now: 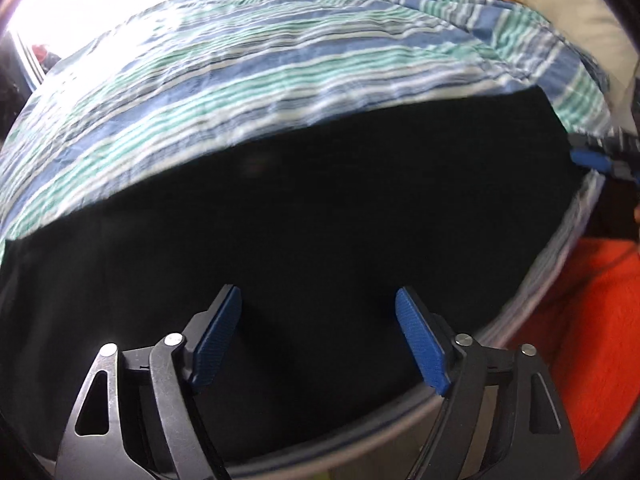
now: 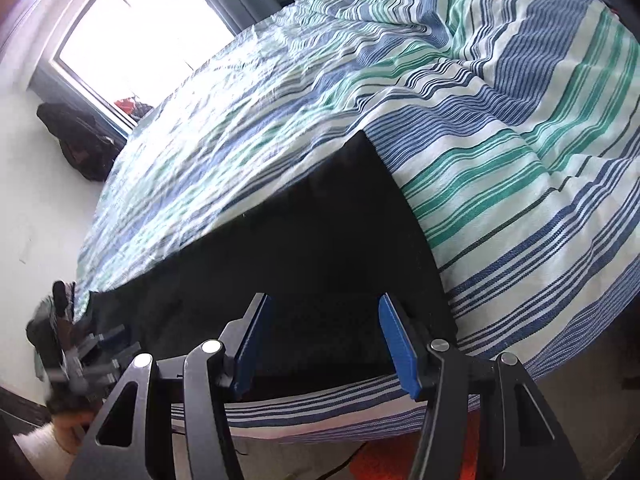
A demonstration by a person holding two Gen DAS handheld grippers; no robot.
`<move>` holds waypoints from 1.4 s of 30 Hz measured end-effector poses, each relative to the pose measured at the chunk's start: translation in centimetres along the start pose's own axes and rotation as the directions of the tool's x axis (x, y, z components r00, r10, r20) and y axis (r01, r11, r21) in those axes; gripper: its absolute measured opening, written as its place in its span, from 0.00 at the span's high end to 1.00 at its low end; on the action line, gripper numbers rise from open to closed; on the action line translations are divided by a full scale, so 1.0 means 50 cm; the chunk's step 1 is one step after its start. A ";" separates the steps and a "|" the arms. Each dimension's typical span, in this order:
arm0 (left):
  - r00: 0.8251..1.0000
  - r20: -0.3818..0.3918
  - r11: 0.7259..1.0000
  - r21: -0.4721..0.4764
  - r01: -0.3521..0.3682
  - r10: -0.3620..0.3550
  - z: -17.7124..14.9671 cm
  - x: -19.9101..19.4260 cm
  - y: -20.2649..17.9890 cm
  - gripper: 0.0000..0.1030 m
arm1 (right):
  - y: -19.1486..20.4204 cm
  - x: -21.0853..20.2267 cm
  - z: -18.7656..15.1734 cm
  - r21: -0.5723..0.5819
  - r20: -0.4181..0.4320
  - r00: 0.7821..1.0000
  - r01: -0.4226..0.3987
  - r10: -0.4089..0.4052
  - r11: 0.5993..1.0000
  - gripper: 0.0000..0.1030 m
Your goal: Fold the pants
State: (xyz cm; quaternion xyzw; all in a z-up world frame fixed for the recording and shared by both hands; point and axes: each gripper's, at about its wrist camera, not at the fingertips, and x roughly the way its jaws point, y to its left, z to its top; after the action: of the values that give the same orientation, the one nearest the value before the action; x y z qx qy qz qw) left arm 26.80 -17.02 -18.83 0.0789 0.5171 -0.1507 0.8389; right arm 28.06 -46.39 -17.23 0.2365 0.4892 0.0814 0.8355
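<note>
Fingers [image 1: 224, 312] of both grippers [image 1: 318, 308] [image 2: 324, 320] apart, gripping nothing, poised over black pants [image 1: 320, 220] spread flat near bed [image 2: 520, 160] edge, likely ready for folding.
</note>
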 end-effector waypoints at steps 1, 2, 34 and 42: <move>1.000 0.001 1.000 -0.004 0.007 -0.007 -0.015 -0.005 -0.002 0.20 | -0.010 -0.010 0.000 0.027 0.027 0.999 -0.021 0.020 0.999 0.45; 1.000 0.004 1.000 -0.006 0.009 -0.009 -0.022 -0.006 -0.002 0.20 | -0.022 -0.022 -0.001 0.059 0.062 0.997 -0.050 0.046 0.997 0.45; 0.998 0.061 0.999 -0.028 0.020 -0.019 -0.051 0.000 0.003 0.11 | -0.067 0.055 -0.017 0.346 -0.030 0.994 -0.088 0.104 0.934 0.82; 0.988 0.107 0.971 -0.200 0.130 -0.110 -0.052 -0.114 0.134 0.11 | 0.015 -0.072 -0.012 0.178 0.161 0.979 -0.152 0.124 0.972 0.91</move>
State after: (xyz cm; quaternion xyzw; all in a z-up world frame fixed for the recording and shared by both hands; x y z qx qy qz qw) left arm 24.43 -9.00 -15.09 -0.0472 0.4932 -0.1502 0.8555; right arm 25.80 -46.84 -14.32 0.3536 0.4132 0.0746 0.8358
